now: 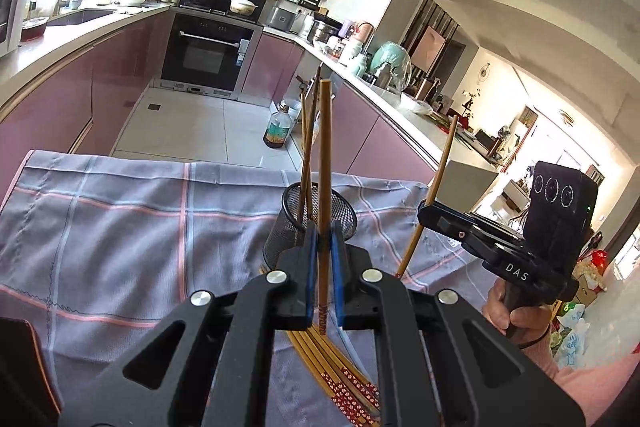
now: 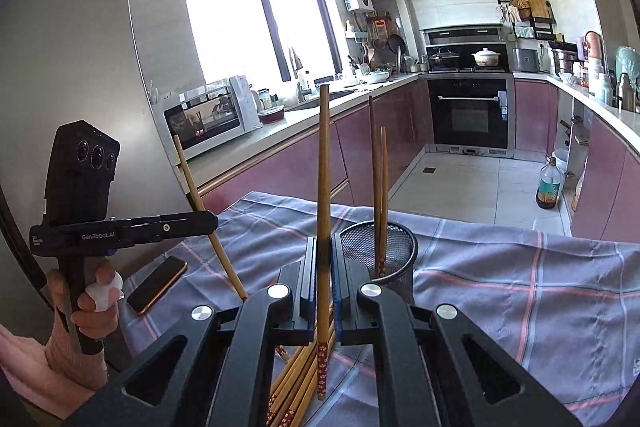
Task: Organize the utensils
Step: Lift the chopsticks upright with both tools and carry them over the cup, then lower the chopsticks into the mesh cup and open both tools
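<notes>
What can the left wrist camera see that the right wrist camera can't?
Only the left wrist view shows the living room. Only the right wrist view shows the phone on the cloth, the microwave and the window. Both show the mesh holder with two chopsticks standing in it, the chopstick pile, the checked cloth, and each gripper shut on one chopstick: left gripper, right gripper.

Cloth (image 1: 120, 227): grey-lilac, crossed by pink and pale blue check lines.
Cup (image 2: 378, 251): black wire mesh.
Chopsticks (image 2: 296, 383): tan wood; red ends with small white flowers.
Gripper pads (image 1: 310, 267): blue on black frames.
Phone (image 2: 157, 285): black, orange-gold edge.
Cabinets (image 1: 120, 83): glossy mauve-pink.
</notes>
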Action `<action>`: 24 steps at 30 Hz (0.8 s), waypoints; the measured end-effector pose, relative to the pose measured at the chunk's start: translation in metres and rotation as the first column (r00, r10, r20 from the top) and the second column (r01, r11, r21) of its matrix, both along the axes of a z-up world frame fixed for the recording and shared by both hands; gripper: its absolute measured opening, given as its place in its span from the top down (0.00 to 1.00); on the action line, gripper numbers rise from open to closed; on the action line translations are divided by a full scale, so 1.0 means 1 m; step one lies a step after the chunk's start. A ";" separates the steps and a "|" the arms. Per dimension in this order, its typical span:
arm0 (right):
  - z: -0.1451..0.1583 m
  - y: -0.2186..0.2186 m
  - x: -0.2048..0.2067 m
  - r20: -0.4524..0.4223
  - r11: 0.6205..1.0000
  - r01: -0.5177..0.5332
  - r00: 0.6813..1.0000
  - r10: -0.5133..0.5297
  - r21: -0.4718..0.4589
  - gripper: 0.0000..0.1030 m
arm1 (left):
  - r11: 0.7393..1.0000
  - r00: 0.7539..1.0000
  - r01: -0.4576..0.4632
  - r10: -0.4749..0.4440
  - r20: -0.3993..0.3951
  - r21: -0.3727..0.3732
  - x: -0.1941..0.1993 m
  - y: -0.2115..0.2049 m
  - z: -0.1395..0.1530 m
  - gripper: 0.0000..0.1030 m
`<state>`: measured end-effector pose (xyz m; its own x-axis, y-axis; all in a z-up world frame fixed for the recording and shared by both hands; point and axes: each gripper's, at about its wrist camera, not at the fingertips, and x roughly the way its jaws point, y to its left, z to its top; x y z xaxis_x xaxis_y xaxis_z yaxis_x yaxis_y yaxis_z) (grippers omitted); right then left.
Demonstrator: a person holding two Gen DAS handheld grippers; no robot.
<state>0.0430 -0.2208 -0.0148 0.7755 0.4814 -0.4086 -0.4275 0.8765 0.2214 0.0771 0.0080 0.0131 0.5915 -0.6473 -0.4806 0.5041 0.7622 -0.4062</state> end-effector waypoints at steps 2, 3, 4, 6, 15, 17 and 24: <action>0.005 -0.001 0.002 0.020 1.000 0.008 1.000 -0.008 0.000 0.95 | 1.000 1.000 -0.003 0.003 0.014 -0.002 0.003 -0.002 0.007 0.93; 0.009 -0.001 0.004 0.029 1.000 0.013 0.999 -0.013 0.000 0.95 | 1.000 1.000 -0.004 0.004 0.023 -0.003 0.005 -0.003 0.011 0.93; 0.012 -0.001 0.006 0.038 1.000 0.017 0.999 -0.017 0.001 0.95 | 1.000 0.999 -0.007 0.007 0.035 -0.003 0.007 -0.004 0.016 0.93; 0.020 -0.001 0.010 0.059 1.000 0.026 0.998 -0.025 -0.002 0.95 | 1.000 0.998 -0.010 0.010 0.054 -0.005 0.013 -0.007 0.026 0.93; 0.048 -0.004 0.029 0.132 0.998 0.061 0.989 -0.062 0.011 0.95 | 1.000 0.991 -0.019 0.020 0.129 -0.005 0.034 -0.020 0.064 0.93; 0.052 -0.004 0.033 0.144 0.997 0.069 0.987 -0.071 0.022 0.95 | 1.000 0.989 -0.029 0.029 0.143 0.003 0.041 -0.025 0.070 0.93; 0.052 -0.001 0.051 0.158 0.994 0.107 0.982 -0.107 0.011 0.95 | 0.998 0.992 -0.032 0.025 0.127 0.053 0.065 -0.044 0.073 0.93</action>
